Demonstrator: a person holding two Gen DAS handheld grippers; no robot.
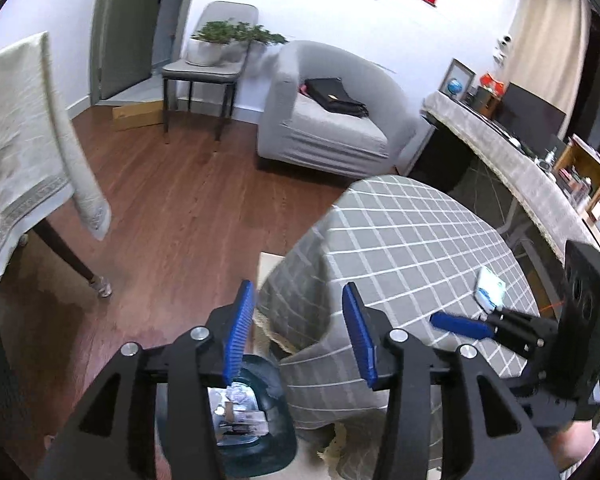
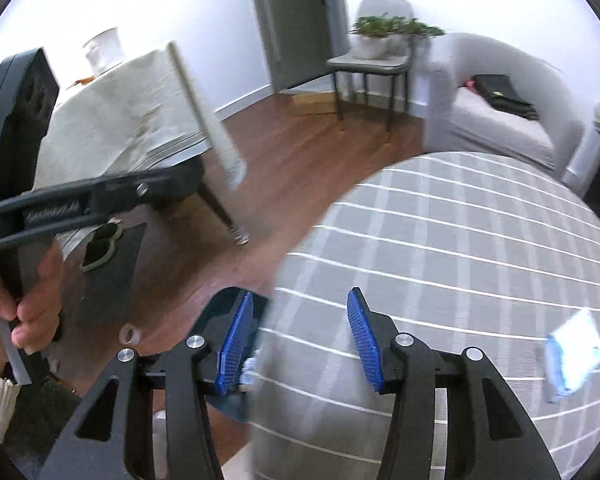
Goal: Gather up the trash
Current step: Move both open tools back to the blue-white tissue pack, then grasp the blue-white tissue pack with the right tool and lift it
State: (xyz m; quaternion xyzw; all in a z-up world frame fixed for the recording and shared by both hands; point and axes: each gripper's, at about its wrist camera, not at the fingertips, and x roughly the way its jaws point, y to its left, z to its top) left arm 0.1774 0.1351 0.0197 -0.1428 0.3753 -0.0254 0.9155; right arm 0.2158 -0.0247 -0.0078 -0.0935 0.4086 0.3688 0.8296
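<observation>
My left gripper stands open with nothing between its blue pads, over the edge of a round table with a grey checked cloth. Right under it on the floor is a dark teal trash bin holding crumpled wrappers. A white and blue packet lies on the cloth at the right, with a blue finger of my right gripper just in front of it. In the right wrist view my right gripper is open and empty above the cloth's left edge. The packet lies far right, the bin's rim behind the left finger.
A dining table under a beige cloth with a dark leg stands left across the wooden floor. Farther back are a grey armchair with a black bag, a chair bearing a potted plant, and a cluttered sideboard at the right.
</observation>
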